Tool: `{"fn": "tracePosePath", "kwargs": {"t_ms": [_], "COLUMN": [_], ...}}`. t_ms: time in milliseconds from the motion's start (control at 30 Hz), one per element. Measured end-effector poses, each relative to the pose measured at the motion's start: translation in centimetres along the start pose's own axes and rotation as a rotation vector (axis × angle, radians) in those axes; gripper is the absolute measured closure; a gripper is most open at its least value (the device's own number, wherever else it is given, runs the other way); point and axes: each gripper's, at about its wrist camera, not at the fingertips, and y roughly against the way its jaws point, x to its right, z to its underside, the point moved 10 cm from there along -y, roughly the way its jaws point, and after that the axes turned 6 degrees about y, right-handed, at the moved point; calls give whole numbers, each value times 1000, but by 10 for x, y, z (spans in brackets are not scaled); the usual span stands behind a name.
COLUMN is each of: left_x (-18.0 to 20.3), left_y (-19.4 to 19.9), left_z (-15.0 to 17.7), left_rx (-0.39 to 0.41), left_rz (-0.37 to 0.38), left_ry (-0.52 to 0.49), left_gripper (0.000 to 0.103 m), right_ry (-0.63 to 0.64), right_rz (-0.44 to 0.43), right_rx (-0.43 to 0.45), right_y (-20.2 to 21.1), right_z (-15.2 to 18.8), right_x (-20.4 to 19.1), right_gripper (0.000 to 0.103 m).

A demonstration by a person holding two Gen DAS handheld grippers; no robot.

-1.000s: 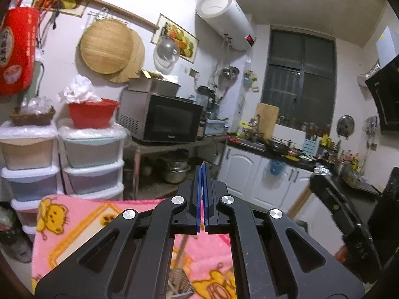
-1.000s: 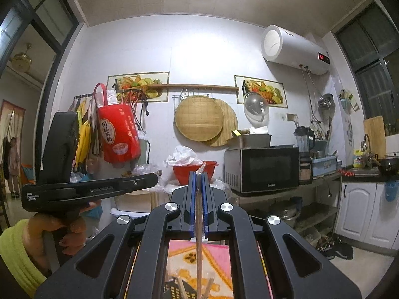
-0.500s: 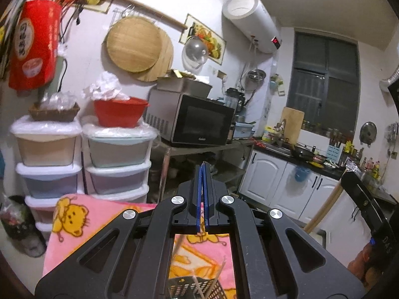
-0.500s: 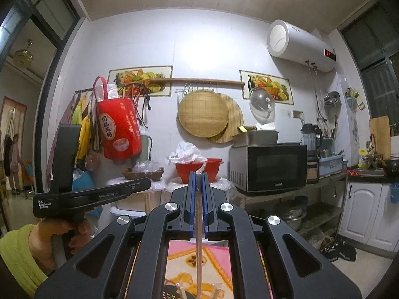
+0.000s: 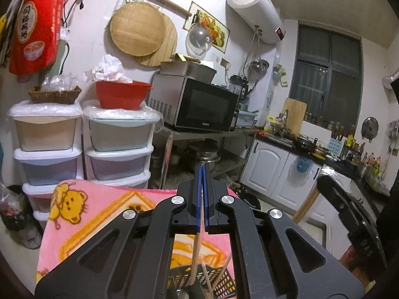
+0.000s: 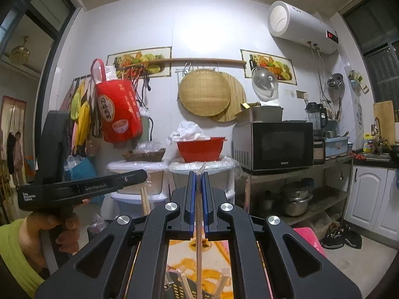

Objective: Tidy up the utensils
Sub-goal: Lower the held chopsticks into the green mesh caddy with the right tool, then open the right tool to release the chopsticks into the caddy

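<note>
While both wrist views face the kitchen wall, we note that each shows its own gripper clamped on a chopstick. Left gripper (image 5: 202,172): blue pads pressed together on a wooden chopstick (image 5: 195,259) that hangs down into the black slotted basket (image 5: 224,284), where more sticks stand. Right gripper (image 6: 199,174): jaws closed on a plastic-wrapped chopstick (image 6: 198,256), wrapper tip poking above the pads, lower end reaching down toward the same basket (image 6: 179,287). The basket sits on a pink bear-print blanket (image 5: 99,211). Only the right view shows the left gripper from the side, held in a hand (image 6: 62,226), with two stick ends (image 6: 144,199) showing beneath its front. Only the left view shows the window (image 5: 329,79) and counter (image 5: 299,147).
</note>
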Motion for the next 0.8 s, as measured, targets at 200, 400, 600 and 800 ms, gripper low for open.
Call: {"fn": "tracePosePath", "kwargs": {"t_ms": [200, 400, 600, 800], "left_x": [-4, -18, -26, -36], "left_y": [-4, -8, -11, -11], "left_z": [16, 30, 45, 62], "left_rx": [-31, -55, -79, -102], "left_rz": [-1, -24, -48, -64], "left_ry": [3, 22, 15, 25], "left_gripper": [103, 103, 103, 103], "right_ry": [-19, -27, -34, -64], "right_rz": [4, 13, 21, 22], "right_rx": [-41, -76, -103, -131], "right_y": [-12, -19, -20, -18], "right_z": [27, 52, 75, 95], "right_x": [-1, -2, -2, 0], "right_gripper": [98, 98, 98, 98]}}
